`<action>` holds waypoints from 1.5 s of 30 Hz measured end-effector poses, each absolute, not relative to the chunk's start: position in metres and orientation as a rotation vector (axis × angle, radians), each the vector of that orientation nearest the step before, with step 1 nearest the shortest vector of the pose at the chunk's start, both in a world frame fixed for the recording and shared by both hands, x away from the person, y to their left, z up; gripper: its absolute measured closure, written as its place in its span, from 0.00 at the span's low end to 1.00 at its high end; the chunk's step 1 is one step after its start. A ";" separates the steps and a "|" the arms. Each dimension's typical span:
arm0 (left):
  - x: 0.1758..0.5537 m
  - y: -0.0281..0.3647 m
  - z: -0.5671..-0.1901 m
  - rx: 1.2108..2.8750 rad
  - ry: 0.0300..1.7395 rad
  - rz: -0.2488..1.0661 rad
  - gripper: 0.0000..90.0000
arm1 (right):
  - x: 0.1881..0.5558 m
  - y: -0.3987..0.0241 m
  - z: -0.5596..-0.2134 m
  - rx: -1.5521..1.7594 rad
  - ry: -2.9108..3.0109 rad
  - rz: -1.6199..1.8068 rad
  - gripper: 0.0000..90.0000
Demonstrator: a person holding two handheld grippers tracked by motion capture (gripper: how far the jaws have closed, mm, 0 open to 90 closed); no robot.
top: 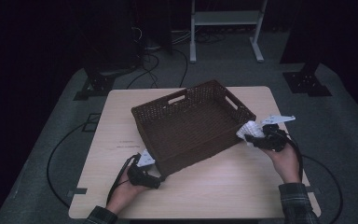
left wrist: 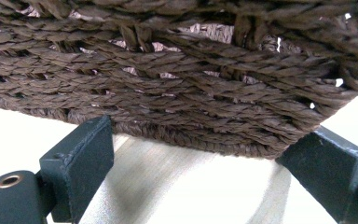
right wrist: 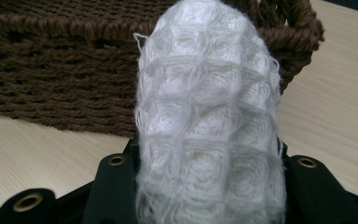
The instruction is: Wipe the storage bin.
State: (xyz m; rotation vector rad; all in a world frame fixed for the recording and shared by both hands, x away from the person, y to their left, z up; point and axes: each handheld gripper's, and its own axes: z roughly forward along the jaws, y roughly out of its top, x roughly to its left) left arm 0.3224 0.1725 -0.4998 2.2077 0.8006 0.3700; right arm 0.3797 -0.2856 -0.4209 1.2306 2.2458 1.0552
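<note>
Nearest to us, at the front edge of the pale wooden table (top: 205, 186), we see the left hand (top: 121, 193) holding the left gripper (top: 156, 179) up against the near corner of the dark brown woven wicker basket (top: 191, 123). In the left gripper view its two black jaws stand wide apart, one on each side of that corner of the basket (left wrist: 177, 84), with bare table between them and nothing pinched; they are released. A little farther back on the other side, the right hand (top: 286, 161) carries the right gripper (top: 256, 139), which we find clamped on a white waffle-knit cloth (top: 249, 129). The right gripper view shows this cloth (right wrist: 209, 121) bunched into a rounded roll that rises from between the jaws, with the black pads pressed against both its sides. The cloth is in the air just beside the basket's right-hand corner, outside the rim, and we cannot tell whether it touches the weave. The basket sits askew in the middle of the table, with cut-out handles in its far walls. Beyond the table lie grey floor (top: 345, 116), black cables (top: 154, 65) and a white metal frame (top: 226, 28).
</note>
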 end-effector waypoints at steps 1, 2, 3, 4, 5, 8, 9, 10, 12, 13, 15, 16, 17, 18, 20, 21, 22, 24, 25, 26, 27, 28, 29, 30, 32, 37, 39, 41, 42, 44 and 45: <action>0.322 0.172 -0.500 2.208 0.801 0.370 0.10 | 0.380 -0.286 -0.422 1.229 2.249 1.049 0.60; 0.322 0.172 -0.500 2.208 0.801 0.370 0.10 | 0.381 -0.286 -0.425 1.236 2.253 1.046 0.60; 0.322 0.172 -0.500 2.208 0.801 0.370 0.10 | 0.381 -0.286 -0.426 1.239 2.258 1.040 0.60; 0.322 0.172 -0.500 2.208 0.801 0.370 0.10 | 0.382 -0.286 -0.428 1.243 2.261 1.038 0.60; 0.322 0.172 -0.500 2.208 0.801 0.370 0.10 | 0.382 -0.285 -0.429 1.247 2.264 1.035 0.60; 0.322 0.172 -0.500 2.208 0.801 0.371 0.10 | 0.384 -0.285 -0.434 1.254 2.277 1.022 0.60; 0.322 0.172 -0.500 2.208 0.801 0.370 0.10 | 0.384 -0.284 -0.436 1.253 2.282 1.017 0.60; 0.322 0.172 -0.500 2.208 0.801 0.371 0.10 | 0.385 -0.284 -0.438 1.256 2.286 1.012 0.60; 0.322 0.172 -0.500 2.208 0.801 0.370 0.10 | 0.386 -0.284 -0.440 1.258 2.291 1.008 0.60; 0.322 0.172 -0.500 2.208 0.801 0.371 0.10 | 0.386 -0.284 -0.442 1.260 2.295 1.004 0.60; 0.322 0.172 -0.500 2.208 0.801 0.371 0.10 | 0.386 -0.284 -0.445 1.267 2.299 0.998 0.60; 0.322 0.172 -0.500 2.208 0.801 0.370 0.10 | 0.387 -0.284 -0.446 1.270 2.301 0.995 0.60; 0.322 0.172 -0.500 2.208 0.801 0.370 0.10 | 0.387 -0.285 -0.448 1.272 2.303 0.992 0.60; 0.322 0.172 -0.500 2.208 0.801 0.371 0.10 | 0.387 -0.285 -0.449 1.277 2.306 0.988 0.60; 0.322 0.172 -0.500 2.208 0.801 0.370 0.10 | 0.388 -0.284 -0.453 1.282 2.314 0.984 0.60; 0.322 0.172 -0.500 2.208 0.800 0.370 0.10 | 0.388 -0.284 -0.454 1.284 2.317 0.978 0.60; 0.322 0.172 -0.500 2.208 0.801 0.370 0.10 | 0.388 -0.284 -0.455 1.287 2.320 0.973 0.60; 0.322 0.172 -0.500 2.208 0.801 0.370 0.10 | 0.389 -0.284 -0.459 1.283 2.330 0.968 0.60; 0.322 0.172 -0.500 2.208 0.801 0.370 0.10 | 0.389 -0.283 -0.460 1.285 2.331 0.965 0.60; 0.322 0.172 -0.500 2.208 0.801 0.370 0.10 | 0.389 -0.283 -0.461 1.291 2.334 0.962 0.60; 0.322 0.172 -0.500 2.208 0.801 0.370 0.10 | 0.389 -0.282 -0.463 1.290 2.338 0.961 0.60; 0.322 0.172 -0.500 2.208 0.801 0.370 0.10 | 0.389 -0.282 -0.464 1.290 2.339 0.961 0.60; 0.322 0.172 -0.500 2.208 0.800 0.370 0.10 | 0.389 -0.282 -0.465 1.290 2.341 0.958 0.60; 0.322 0.172 -0.500 2.208 0.801 0.370 0.10 | 0.389 -0.281 -0.467 1.294 2.343 0.954 0.60; 0.322 0.172 -0.500 2.208 0.800 0.370 0.10 | 0.389 -0.281 -0.469 1.291 2.350 0.951 0.60; 0.322 0.172 -0.500 2.208 0.801 0.370 0.10 | 0.389 -0.276 -0.475 1.290 2.372 0.918 0.60; 0.322 0.172 -0.500 2.208 0.800 0.370 0.10 | 0.388 -0.274 -0.474 1.282 2.373 0.907 0.60; 0.322 0.172 -0.500 2.208 0.801 0.370 0.10 | 0.387 -0.273 -0.473 1.278 2.373 0.900 0.60; 0.322 0.172 -0.500 2.208 0.800 0.371 0.10 | 0.387 -0.273 -0.472 1.271 2.373 0.899 0.60; 0.322 0.172 -0.500 2.208 0.800 0.370 0.10 | 0.386 -0.272 -0.469 1.268 2.371 0.895 0.60; 0.322 0.172 -0.500 2.208 0.801 0.370 0.10 | 0.386 -0.272 -0.467 1.260 2.369 0.897 0.60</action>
